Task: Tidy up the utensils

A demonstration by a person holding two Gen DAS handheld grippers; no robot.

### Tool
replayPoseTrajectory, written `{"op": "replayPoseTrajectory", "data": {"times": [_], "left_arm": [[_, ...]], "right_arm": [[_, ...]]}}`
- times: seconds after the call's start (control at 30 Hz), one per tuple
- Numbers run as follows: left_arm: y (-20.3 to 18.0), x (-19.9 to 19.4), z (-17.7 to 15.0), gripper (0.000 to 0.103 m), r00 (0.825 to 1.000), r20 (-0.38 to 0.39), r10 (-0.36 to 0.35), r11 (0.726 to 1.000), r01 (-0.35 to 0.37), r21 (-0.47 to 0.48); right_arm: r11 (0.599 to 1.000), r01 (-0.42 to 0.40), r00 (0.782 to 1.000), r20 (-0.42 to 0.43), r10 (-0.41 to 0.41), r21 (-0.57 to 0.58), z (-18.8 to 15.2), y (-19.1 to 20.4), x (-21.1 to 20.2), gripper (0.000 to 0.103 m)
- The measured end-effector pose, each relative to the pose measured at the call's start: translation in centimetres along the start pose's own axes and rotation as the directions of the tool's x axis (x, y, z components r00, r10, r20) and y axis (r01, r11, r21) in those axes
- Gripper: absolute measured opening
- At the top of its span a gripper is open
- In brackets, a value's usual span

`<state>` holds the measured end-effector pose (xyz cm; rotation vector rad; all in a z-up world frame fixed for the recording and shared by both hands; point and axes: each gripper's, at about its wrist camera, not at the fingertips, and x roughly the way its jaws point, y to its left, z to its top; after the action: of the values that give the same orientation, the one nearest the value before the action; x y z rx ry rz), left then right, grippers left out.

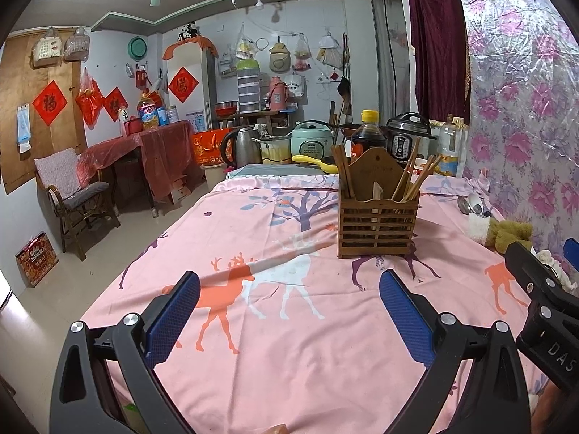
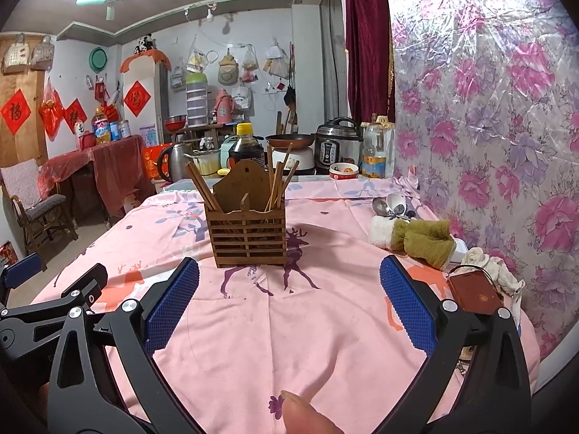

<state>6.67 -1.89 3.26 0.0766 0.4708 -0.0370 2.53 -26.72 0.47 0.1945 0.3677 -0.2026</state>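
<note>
A wooden slatted utensil holder point(image 1: 378, 222) stands upright on the pink deer-print cloth, with several chopsticks point(image 1: 412, 177) leaning in it; it also shows in the right wrist view point(image 2: 248, 231). Metal and white spoons point(image 2: 389, 206) lie by the floral wall, behind a green-and-white towel point(image 2: 416, 237). My left gripper point(image 1: 289, 311) is open and empty, short of the holder. My right gripper point(image 2: 289, 307) is open and empty, in front of the holder.
A soy sauce bottle point(image 1: 368, 137), rice cooker point(image 1: 313, 141), pressure cooker point(image 1: 407, 137), kettle point(image 1: 242, 146) and oil bottle point(image 1: 448, 152) crowd the far end. A brown wallet point(image 2: 474, 294) and white rag point(image 2: 488, 264) lie at right. A chair point(image 1: 70, 195) stands left.
</note>
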Motion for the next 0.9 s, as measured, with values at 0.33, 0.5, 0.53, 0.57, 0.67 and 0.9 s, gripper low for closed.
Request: {"op": "replayPoseTrajectory", "data": {"times": [0.33, 0.5, 0.53, 0.57, 0.67, 0.9], "left_arm": [[-0.17, -0.03, -0.03, 0.097, 1.0, -0.002, -0.002, 1.0, 0.002, 0.001], [-0.2, -0.03, -0.03, 0.097, 1.0, -0.002, -0.001, 1.0, 0.001, 0.001], [-0.21, -0.03, -0.03, 0.097, 1.0, -0.002, -0.002, 1.0, 0.002, 0.001], [-0.23, -0.03, -0.03, 0.097, 1.0, -0.001, -0.001, 1.0, 0.001, 0.001], [-0.23, -0.02, -0.04, 0.097, 1.0, -0.002, -0.001, 1.0, 0.001, 0.001], [-0.27, -0.05, -0.06, 0.097, 1.0, -0.001, -0.001, 1.0, 0.001, 0.003]], "right_arm": [[1.0, -0.001, 1.0, 0.0, 0.001, 0.0, 0.02, 0.0, 0.0, 0.096], [1.0, 0.0, 1.0, -0.001, 0.0, 0.001, 0.0, 0.03, 0.0, 0.096], [1.0, 0.0, 1.0, 0.0, 0.0, 0.001, 0.0, 0.02, -0.01, 0.096], [1.0, 0.001, 1.0, 0.0, -0.001, 0.0, 0.01, 0.0, -0.02, 0.096], [1.0, 0.0, 1.0, 0.001, 0.0, 0.001, 0.01, 0.01, 0.01, 0.096], [1.0, 0.0, 1.0, 0.001, 0.0, 0.001, -0.01, 0.01, 0.0, 0.096]]}}
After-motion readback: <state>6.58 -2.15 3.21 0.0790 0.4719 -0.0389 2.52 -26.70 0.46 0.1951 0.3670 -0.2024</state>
